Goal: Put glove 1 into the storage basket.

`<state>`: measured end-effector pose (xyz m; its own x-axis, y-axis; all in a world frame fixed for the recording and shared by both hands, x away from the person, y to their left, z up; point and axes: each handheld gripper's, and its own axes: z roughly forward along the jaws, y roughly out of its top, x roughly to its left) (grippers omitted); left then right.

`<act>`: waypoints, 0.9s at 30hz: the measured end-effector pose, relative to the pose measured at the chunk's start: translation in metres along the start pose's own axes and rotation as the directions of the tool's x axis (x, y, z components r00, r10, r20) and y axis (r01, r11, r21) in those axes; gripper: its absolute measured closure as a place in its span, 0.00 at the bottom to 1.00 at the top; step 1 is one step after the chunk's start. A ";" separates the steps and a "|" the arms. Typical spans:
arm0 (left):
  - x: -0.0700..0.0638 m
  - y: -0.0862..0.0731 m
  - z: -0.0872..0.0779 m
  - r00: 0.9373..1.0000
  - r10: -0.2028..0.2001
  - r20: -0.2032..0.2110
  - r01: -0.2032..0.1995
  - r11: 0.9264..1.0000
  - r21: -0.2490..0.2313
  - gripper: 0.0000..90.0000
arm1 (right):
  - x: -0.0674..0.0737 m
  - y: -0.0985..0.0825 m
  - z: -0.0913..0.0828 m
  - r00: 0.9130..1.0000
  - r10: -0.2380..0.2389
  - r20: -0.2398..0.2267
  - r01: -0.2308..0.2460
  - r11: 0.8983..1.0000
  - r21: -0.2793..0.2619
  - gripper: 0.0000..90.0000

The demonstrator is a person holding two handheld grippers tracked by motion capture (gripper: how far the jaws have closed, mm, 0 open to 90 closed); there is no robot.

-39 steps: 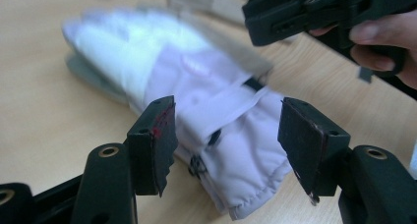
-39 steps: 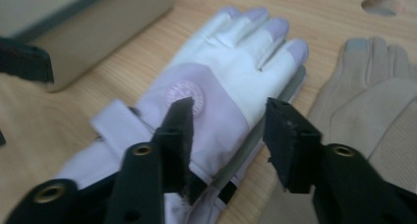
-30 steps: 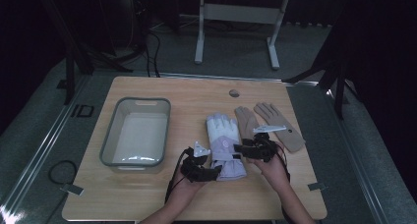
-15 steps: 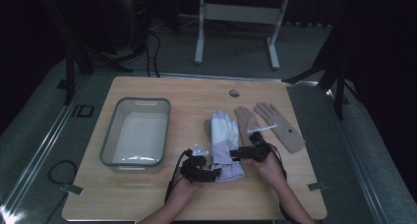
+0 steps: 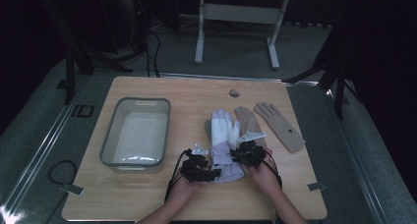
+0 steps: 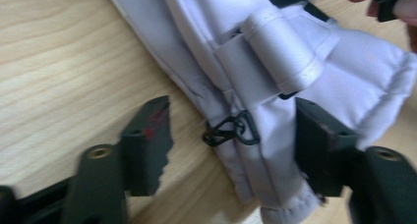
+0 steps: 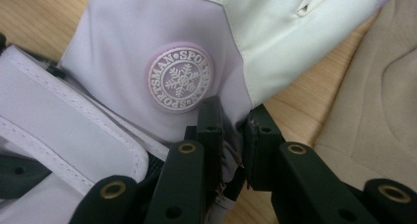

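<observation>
The white glove [image 5: 223,145] lies on the table [image 5: 147,199] at 3 o'clock of the bin [image 5: 135,133]. The right gripper [image 7: 231,130] has just been closing and pinches the glove's edge. The left gripper [image 6: 231,135] has been closing too; its jaws straddle the cuff, unclenched.

Dim room, white-legged stand [image 5: 236,17] behind

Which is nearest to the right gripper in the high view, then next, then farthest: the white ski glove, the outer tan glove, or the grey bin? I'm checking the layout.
From the right gripper:
1. White ski glove, directly at its jaws, which have just been closing on its edge.
2. Outer tan glove, to its right.
3. Grey bin, far left.
</observation>
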<state>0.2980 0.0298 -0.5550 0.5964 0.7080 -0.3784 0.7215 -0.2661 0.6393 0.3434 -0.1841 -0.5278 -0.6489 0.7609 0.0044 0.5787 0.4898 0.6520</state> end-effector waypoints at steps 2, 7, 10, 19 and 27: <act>0.002 0.000 0.001 0.999 -0.014 0.029 0.014 1.000 0.005 0.52 | -0.001 0.000 0.000 1.000 0.004 -0.003 -0.004 1.000 0.001 0.88; 0.004 0.001 0.002 0.997 -0.023 0.074 0.022 1.000 0.016 0.68 | 0.003 0.002 0.001 1.000 -0.014 0.022 0.014 1.000 0.009 0.88; 0.001 0.002 0.001 0.998 0.001 0.064 -0.002 1.000 0.009 0.76 | 0.007 0.002 0.000 0.998 -0.031 0.049 0.031 1.000 0.000 0.89; 0.000 0.013 -0.008 0.996 0.033 0.077 -0.037 0.998 0.046 0.83 | 0.011 0.004 -0.011 0.997 -0.033 0.063 0.036 0.999 -0.039 0.90; 0.000 0.025 -0.029 0.995 0.072 0.073 -0.076 0.996 0.054 0.84 | 0.014 0.015 -0.022 0.999 -0.008 0.033 0.011 0.997 -0.080 0.90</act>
<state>0.3058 0.0419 -0.5194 0.6707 0.6372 -0.3796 0.6922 -0.3537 0.6291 0.3323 -0.1754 -0.5016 -0.6369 0.7705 -0.0260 0.5304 0.4624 0.7106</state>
